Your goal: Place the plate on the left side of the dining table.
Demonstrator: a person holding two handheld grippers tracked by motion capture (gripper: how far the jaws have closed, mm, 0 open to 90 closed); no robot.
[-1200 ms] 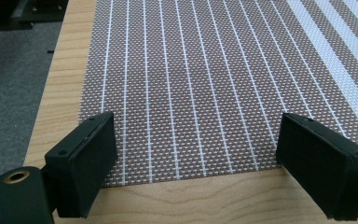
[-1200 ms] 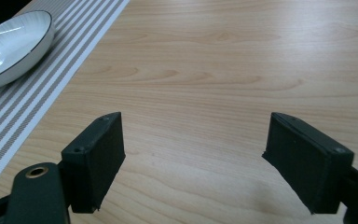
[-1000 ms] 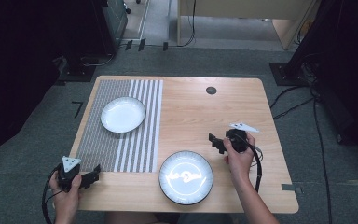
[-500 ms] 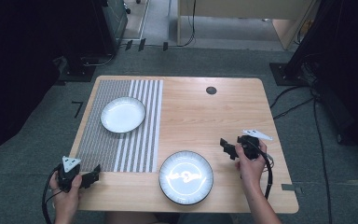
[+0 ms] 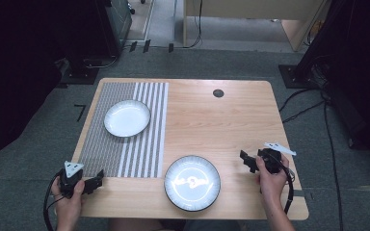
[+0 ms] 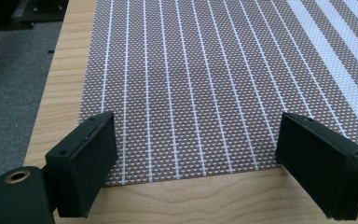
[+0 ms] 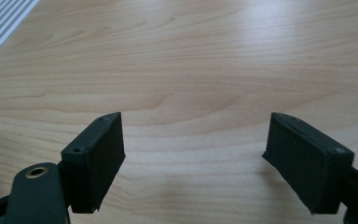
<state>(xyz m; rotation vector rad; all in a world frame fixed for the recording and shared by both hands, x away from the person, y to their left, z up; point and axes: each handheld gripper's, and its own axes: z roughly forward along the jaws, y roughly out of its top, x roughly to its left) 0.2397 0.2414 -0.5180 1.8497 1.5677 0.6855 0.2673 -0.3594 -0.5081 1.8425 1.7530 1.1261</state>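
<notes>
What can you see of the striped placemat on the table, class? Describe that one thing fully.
The striped placemat is a woven, brown-grey rectangle with white lines, thin on its left part and broad on its right. It lies flat on the table's left half. A white plate sits on its far part. The left tool hangs open over its near edge.

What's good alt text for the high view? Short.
Seen from above, a wooden table holds two plates: a white plate on a striped placemat at far left, and a dark-rimmed plate on bare wood near the front edge. A person's hands hold the left gripper and right gripper, both open and empty.
</notes>
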